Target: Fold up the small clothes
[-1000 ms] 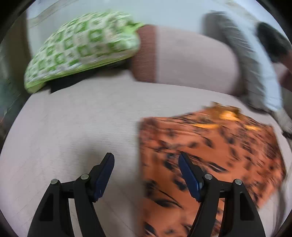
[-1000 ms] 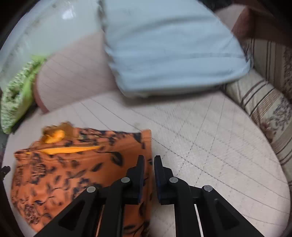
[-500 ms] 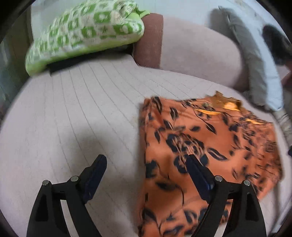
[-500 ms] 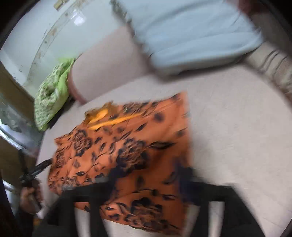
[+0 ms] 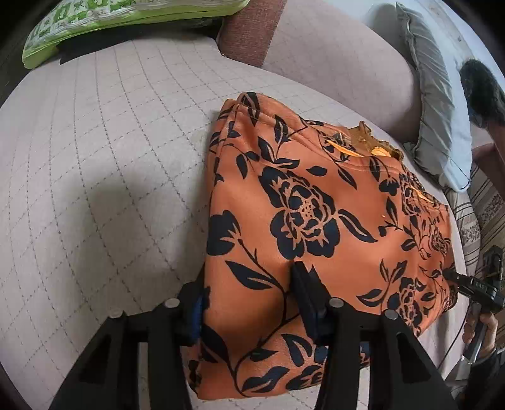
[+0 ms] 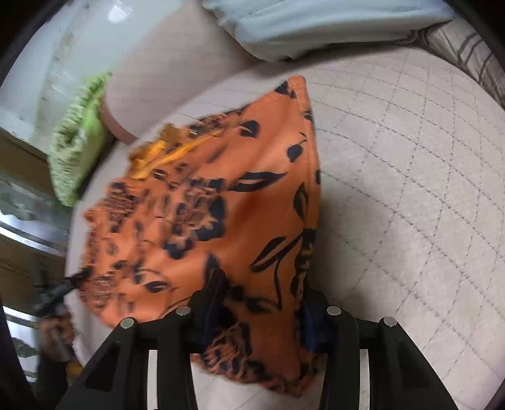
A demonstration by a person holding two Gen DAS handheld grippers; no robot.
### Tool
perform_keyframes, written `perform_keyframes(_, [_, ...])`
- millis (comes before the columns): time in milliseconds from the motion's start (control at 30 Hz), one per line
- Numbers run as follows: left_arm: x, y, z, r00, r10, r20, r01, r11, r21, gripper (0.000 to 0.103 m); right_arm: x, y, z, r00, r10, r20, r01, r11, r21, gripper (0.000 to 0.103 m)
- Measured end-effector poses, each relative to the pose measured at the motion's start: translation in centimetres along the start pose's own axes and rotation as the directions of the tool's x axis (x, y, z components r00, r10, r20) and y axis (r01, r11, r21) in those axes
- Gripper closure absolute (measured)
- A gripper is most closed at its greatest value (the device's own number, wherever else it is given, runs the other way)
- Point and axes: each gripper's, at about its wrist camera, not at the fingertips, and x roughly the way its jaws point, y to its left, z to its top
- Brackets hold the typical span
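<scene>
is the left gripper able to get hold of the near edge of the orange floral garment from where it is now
Probably yes: the left gripper already straddles the near left edge of the orange floral garment, its jaws have just been closing, and nothing sits in the way.

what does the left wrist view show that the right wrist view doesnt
Only the left wrist view shows the dark fluffy thing at far right and the brown strip of the couch back. Only the right wrist view shows the pale wall and the wooden frame at left. Both show the orange flowered cloth on the quilted couch seat, the green cushion, the pale blue pillow, and a claw with the cloth's near edge between its fingers.
</scene>
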Motion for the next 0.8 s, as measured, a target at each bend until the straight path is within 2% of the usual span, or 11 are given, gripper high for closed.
perform_keyframes(33, [0.0, 0.0, -0.2, 1.0, -0.029, 0.001, 0.029, 1.0, -0.007, 0.032, 0.3, -0.4, 0.0, 1.0, 0.013, 0.003, -0.014, 0.999, 0.033, 0.056])
perform_keyframes(100, [0.1, -0.2, -0.8, 0.999, -0.033, 0.01, 0.033, 0.999, 0.006, 0.028, -0.4, 0.0, -0.3, 0.999, 0.033, 0.03, -0.034, 0.999, 0.029, 0.035])
perform_keyframes(167, [0.2, -0.8, -1.1, 0.999, 0.044, 0.008, -0.045, 0.998, 0.054, 0.036, 0.4, 0.9, -0.4, 1.0, -0.003, 0.02, 0.004, 1.0, -0.025, 0.032])
perform_keyframes(200, [0.2, -1.4, -1.3, 0.998, 0.067, 0.015, -0.068, 0.995, 0.067, 0.051, 0.7, 1.3, -0.3, 0.999, -0.027, 0.017, 0.028, 0.999, -0.035, 0.033])
perform_keyframes(233, [0.1, -1.7, -1.2, 0.999, 0.052, 0.007, -0.052, 0.997, 0.06, 0.07, 0.7, 1.4, -0.1, 0.999, -0.034, 0.019, 0.035, 0.999, -0.029, 0.037])
perform_keyframes(267, [-0.1, -1.9, -0.9, 0.999, 0.039, -0.001, -0.039, 0.999, 0.038, 0.074, 0.8, 1.6, 0.3, 0.999, -0.036, 0.012, 0.036, 0.999, -0.019, 0.071])
perform_keyframes(300, [-0.3, -2.2, -0.6, 0.999, 0.042, 0.003, -0.042, 0.999, 0.015, 0.081, 0.8, 1.6, 0.6, 1.0, -0.01, -0.003, 0.01, 1.0, 0.003, 0.078])
perform_keyframes(400, [-2.1, -3.8, 0.3, 0.996, 0.069, 0.057, -0.072, 0.996, 0.046, 0.086, -0.6, 2.6, 1.1, 1.0, -0.005, 0.017, 0.005, 1.0, -0.006, 0.08])
perform_keyframes(567, [-9.4, -6.8, -0.8, 0.984, 0.053, 0.17, -0.068, 0.994, 0.084, 0.087, -5.0, 6.3, 1.9, 0.996, 0.059, 0.068, -0.056, 0.997, -0.051, 0.081])
perform_keyframes(700, [-15.8, -7.2, -5.2, 0.977, 0.013, 0.212, -0.027, 0.997, 0.067, 0.087, -9.6, 8.0, -0.1, 0.995, 0.073, 0.07, -0.064, 0.991, -0.118, 0.081])
perform_keyframes(800, [-17.4, -6.3, -11.0, 0.978, 0.024, 0.209, -0.038, 0.997, 0.063, 0.085, -11.7, 7.3, -3.6, 0.995, 0.077, 0.071, -0.067, 0.989, -0.133, 0.081])
